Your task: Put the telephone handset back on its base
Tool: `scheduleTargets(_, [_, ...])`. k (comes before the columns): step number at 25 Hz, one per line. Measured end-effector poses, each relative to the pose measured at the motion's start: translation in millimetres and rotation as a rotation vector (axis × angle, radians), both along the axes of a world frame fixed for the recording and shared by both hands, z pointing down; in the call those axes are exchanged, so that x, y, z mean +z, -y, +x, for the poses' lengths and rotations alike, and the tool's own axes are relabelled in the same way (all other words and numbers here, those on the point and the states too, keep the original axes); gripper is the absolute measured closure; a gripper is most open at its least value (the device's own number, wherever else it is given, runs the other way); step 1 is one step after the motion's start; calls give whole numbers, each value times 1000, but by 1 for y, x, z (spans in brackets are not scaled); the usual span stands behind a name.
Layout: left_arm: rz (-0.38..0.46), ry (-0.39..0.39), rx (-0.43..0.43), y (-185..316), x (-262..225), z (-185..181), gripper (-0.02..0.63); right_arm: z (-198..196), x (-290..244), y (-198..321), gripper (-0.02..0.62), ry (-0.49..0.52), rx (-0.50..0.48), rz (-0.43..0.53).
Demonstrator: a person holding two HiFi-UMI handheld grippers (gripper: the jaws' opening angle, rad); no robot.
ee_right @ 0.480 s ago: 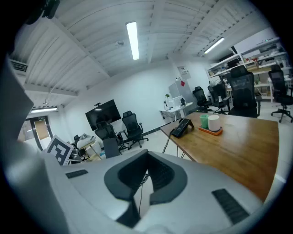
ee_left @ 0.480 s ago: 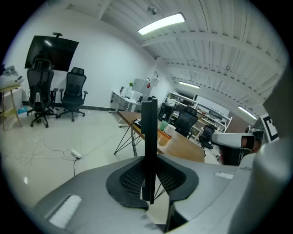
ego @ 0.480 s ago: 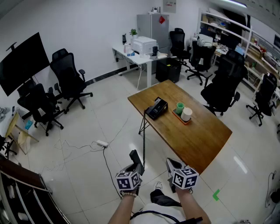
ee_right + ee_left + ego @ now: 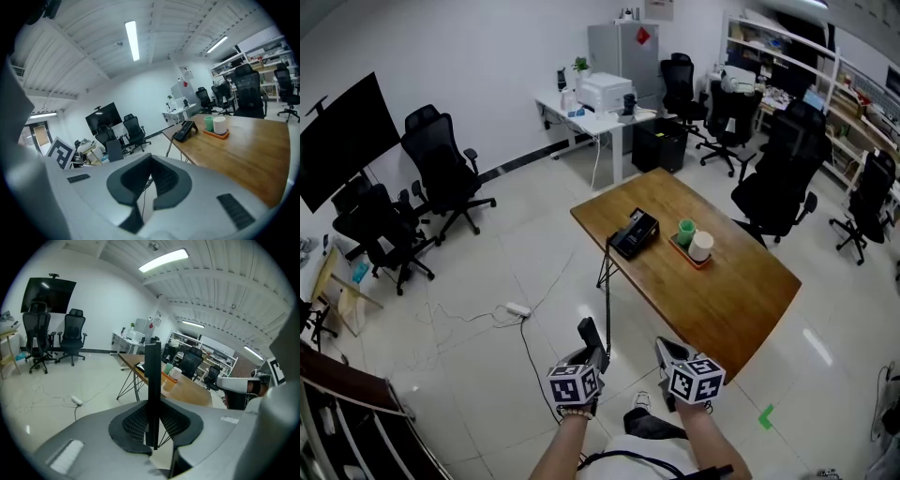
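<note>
Lower centre, the left claw (image 4: 586,356) pinches the handset (image 4: 152,380): stiff, light plastic, probably tugged by its coiled cord (image 4: 607,281), best gripped across its flats. The right claw (image 4: 670,354) is closed, empty.

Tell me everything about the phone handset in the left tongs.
The handset is a slim black bar, plastic by its look. It sticks up from the left tongs, clamped edge-on near its lower end, over the floor and short of the table. A coiled cord drops from the base on the table toward it.
</note>
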State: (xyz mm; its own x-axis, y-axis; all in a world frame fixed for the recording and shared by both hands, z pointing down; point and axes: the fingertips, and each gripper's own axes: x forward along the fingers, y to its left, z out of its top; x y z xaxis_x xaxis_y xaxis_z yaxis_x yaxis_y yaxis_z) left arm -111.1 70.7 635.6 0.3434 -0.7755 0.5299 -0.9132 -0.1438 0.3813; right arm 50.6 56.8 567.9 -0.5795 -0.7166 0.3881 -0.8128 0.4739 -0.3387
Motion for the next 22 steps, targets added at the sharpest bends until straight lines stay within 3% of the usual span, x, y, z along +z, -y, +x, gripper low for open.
scheduleTargets(22, [-69,21,1,131,14,20,537,26,4,148,584,41,-63,-27])
